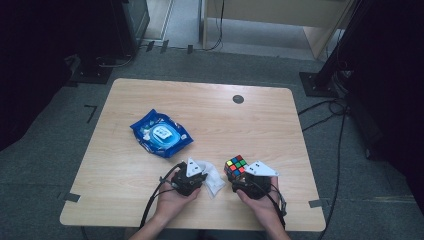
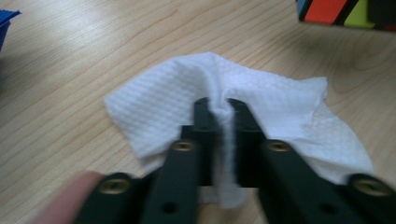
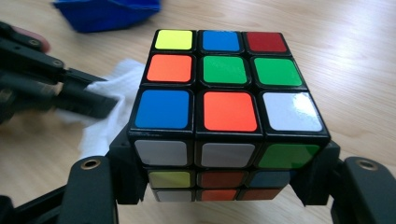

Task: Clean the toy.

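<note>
Left gripper [image 2: 219, 109] is closed on a pinched ridge of the white wipe [image 2: 159, 102], which lies rumpled on the wooden table [image 1: 210, 115] near its front edge. Right gripper [image 3: 224, 186] clamps the puzzle cube [image 3: 224, 74] by two opposite sides, just beside the wipe, jaws spread to the cube's width.

Risks — my judgement:
- The pinch catches only a narrow fold; a sharp pull could slip the cloth out, since thin fabric gives the pads little to bite.
- The cube's faces are hard, glossy plastic; rubbing pressure from one side could twist it in the clamp or turn a layer.
- Loose wipe corners could snag on the jaws.

Materials: wipe is soft, embossed with a fine dimpled weave, limp. Cube — square coloured stickers on black frame, rounded tiles, reflective. Blue wipe packet [image 1: 161, 133] is crinkled film, farther back on the left.
</note>
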`<action>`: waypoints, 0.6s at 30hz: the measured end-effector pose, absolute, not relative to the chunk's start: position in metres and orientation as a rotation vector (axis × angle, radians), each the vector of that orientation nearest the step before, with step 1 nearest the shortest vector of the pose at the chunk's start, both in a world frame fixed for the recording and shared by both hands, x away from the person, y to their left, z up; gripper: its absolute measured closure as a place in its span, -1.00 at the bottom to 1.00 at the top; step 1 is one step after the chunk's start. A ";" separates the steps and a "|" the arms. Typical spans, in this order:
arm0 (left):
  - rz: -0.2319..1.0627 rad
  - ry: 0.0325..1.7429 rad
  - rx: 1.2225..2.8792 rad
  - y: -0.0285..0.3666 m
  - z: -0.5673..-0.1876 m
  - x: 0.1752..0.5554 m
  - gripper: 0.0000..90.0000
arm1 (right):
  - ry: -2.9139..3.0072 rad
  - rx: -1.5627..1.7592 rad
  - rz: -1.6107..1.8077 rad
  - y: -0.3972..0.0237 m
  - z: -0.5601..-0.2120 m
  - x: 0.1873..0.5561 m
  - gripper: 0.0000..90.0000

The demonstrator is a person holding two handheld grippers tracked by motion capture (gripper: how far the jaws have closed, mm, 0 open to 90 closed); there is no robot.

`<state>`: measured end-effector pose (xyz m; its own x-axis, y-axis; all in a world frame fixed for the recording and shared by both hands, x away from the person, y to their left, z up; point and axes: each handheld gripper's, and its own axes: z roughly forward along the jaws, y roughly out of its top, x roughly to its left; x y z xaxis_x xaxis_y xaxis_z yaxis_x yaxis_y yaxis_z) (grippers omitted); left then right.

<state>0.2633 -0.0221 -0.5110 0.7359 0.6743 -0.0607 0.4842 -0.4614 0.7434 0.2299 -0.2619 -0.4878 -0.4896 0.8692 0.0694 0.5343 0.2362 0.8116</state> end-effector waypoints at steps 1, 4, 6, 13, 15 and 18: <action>0.303 0.875 2.125 -0.018 -0.508 0.264 0.97 | 2.131 1.268 1.151 -0.259 -0.488 0.229 -0.24; 0.266 0.858 1.985 -0.002 -0.492 0.265 0.99 | 2.178 1.209 1.180 -0.251 -0.488 0.226 -0.24; 0.248 0.779 1.890 0.004 -0.478 0.259 0.99 | 2.215 1.170 1.190 -0.246 -0.490 0.225 -0.24; 0.094 0.546 1.824 -0.011 -0.456 0.239 0.98 | 2.278 1.113 1.205 -0.229 -0.492 0.222 -0.24; 0.059 0.522 1.837 -0.017 -0.457 0.236 0.97 | 2.289 1.098 1.207 -0.225 -0.492 0.220 -0.24; 0.058 0.517 1.868 -0.024 -0.459 0.233 0.95 | 2.297 1.061 1.210 -0.220 -0.491 0.217 -0.24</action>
